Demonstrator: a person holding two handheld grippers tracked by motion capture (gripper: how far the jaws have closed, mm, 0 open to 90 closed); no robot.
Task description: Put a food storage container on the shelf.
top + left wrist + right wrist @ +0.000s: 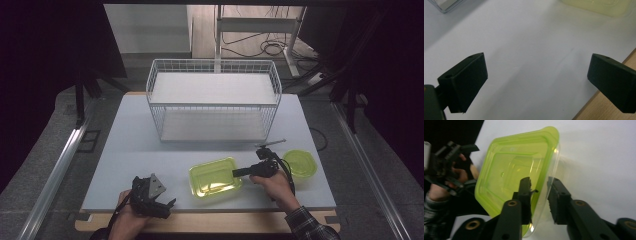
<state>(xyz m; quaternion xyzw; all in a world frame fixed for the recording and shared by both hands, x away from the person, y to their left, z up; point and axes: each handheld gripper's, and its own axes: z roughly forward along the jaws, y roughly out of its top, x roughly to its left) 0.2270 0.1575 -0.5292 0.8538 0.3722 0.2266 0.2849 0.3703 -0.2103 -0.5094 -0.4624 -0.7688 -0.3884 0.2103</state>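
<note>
Right tongs (238,172) straddling the rim of a rectangular green container (215,178); left tongs (167,206) spread wide over bare table (130,155).

In the right gripper view, right tongs (539,187) set narrow across the container's (509,170) near wall, one jaw inside, the other outside; whether actually pinching the rim or just short of it, cannot tell. Container resting on the table toward the front edge, between the two hands, its right end at the tongs. Round green lid (300,163) lying flat just right of the right hand, apart from the container. Left tongs (536,75) gaping, holding nothing, hovering at the front left edge of the table (531,50). White wire basket (214,100) standing empty-shelved at the back, well apart.
</note>
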